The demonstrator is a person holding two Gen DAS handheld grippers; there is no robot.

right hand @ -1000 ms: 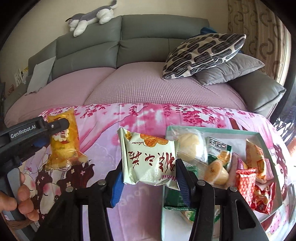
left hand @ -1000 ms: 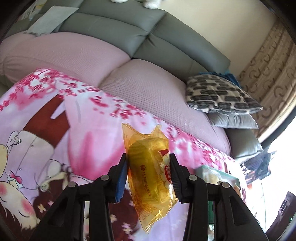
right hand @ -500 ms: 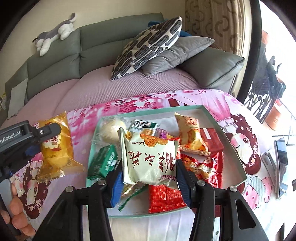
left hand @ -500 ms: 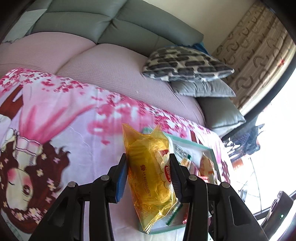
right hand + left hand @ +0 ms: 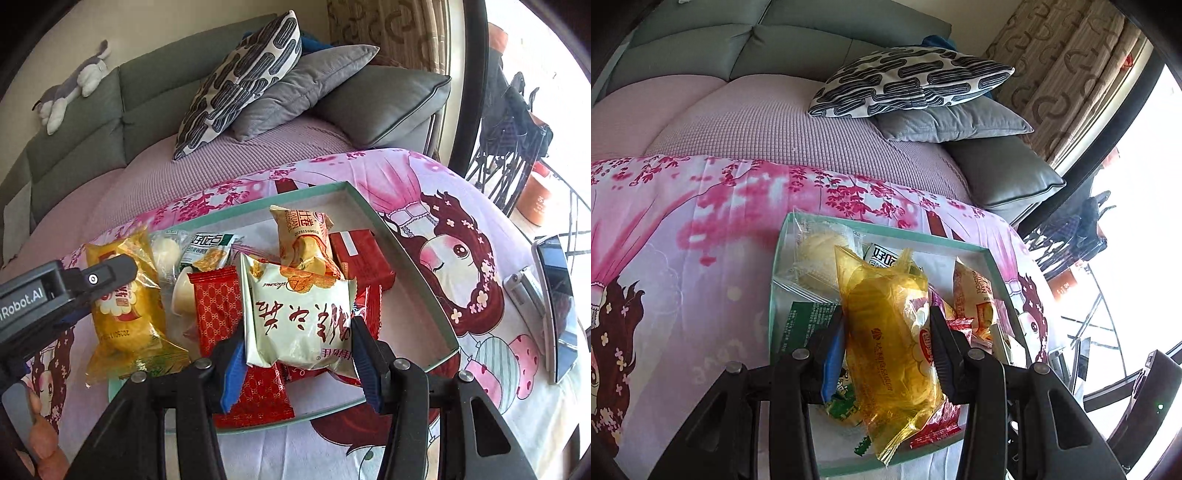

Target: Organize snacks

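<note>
i keep each hand-held gripper clenched: left (image 5: 888,332) on the yellow packet (image 5: 890,332), right (image 5: 297,332) on the white packet (image 5: 301,317), both over the tray (image 5: 417,266), ready to drop in.

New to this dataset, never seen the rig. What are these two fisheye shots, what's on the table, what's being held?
No robot here: a person holds a two-finger gripper in each hand, with a camera on each looking along the jaws.

The left wrist view shows the left gripper shut on a yellow snack packet. In the right wrist view the right gripper is shut on a white snack packet; the left one also shows at that picture's left edge.

Both packets hang above a shallow teal tray already holding other snacks, among them a red packet and an orange packet. The tray lies on a pink cartoon cloth, in front of a sofa.
</note>
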